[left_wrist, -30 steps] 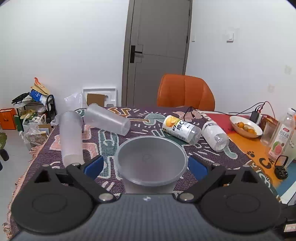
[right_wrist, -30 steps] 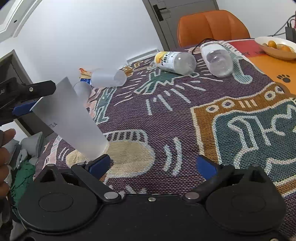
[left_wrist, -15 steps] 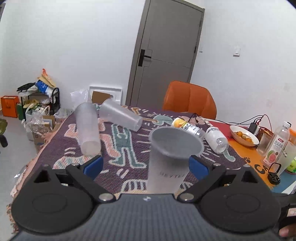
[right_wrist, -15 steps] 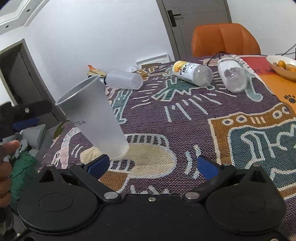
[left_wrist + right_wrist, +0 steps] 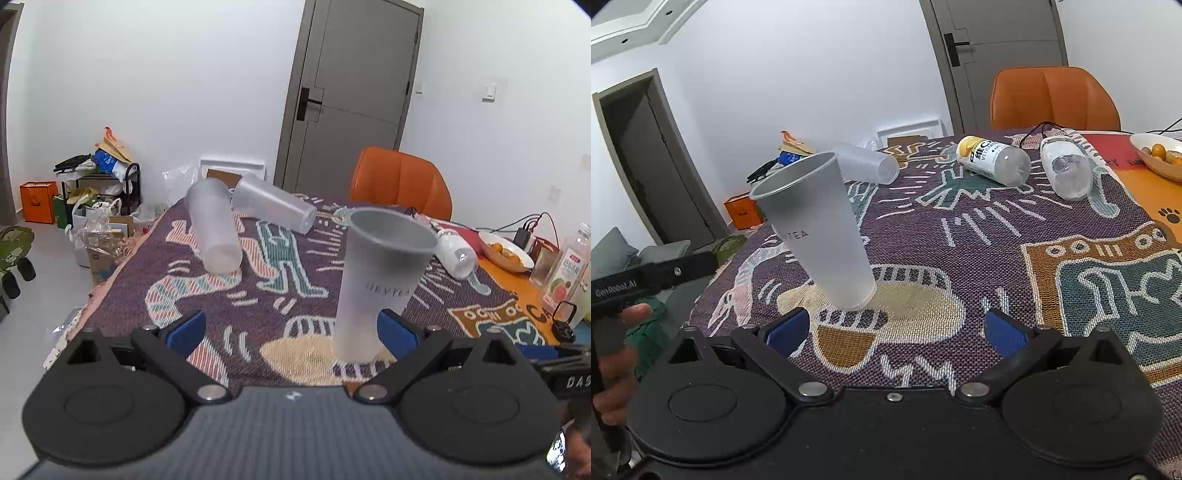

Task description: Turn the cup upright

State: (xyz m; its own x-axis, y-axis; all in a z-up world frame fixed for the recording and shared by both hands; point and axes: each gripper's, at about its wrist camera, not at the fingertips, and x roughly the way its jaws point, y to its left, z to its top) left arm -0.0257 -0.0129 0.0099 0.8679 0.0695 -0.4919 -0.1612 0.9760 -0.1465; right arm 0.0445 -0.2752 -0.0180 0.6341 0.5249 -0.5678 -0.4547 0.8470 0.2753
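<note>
A frosted plastic cup (image 5: 380, 280) stands mouth-up on the patterned tablecloth (image 5: 280, 280), its base on a beige patch. It also shows in the right wrist view (image 5: 820, 232), where it looks tilted to the left. My left gripper (image 5: 291, 328) is open; the cup's base is just in front of its right blue pad (image 5: 397, 328), apart from it. My right gripper (image 5: 894, 328) is open and empty, with the cup ahead of its left pad (image 5: 786, 332). Two more frosted cups (image 5: 216, 225) (image 5: 273, 208) lie on their sides at the far left.
Two plastic bottles (image 5: 993, 160) (image 5: 1067, 168) lie on the cloth at the back right. A bowl of fruit (image 5: 504, 251), a juice bottle (image 5: 567, 273) and cables are at the right. An orange chair (image 5: 400, 184) stands behind the table. The left table edge drops off by floor clutter (image 5: 92, 218).
The left gripper has let go of the cup and drawn back and left. The cup went from strongly tilted to standing on its base.
</note>
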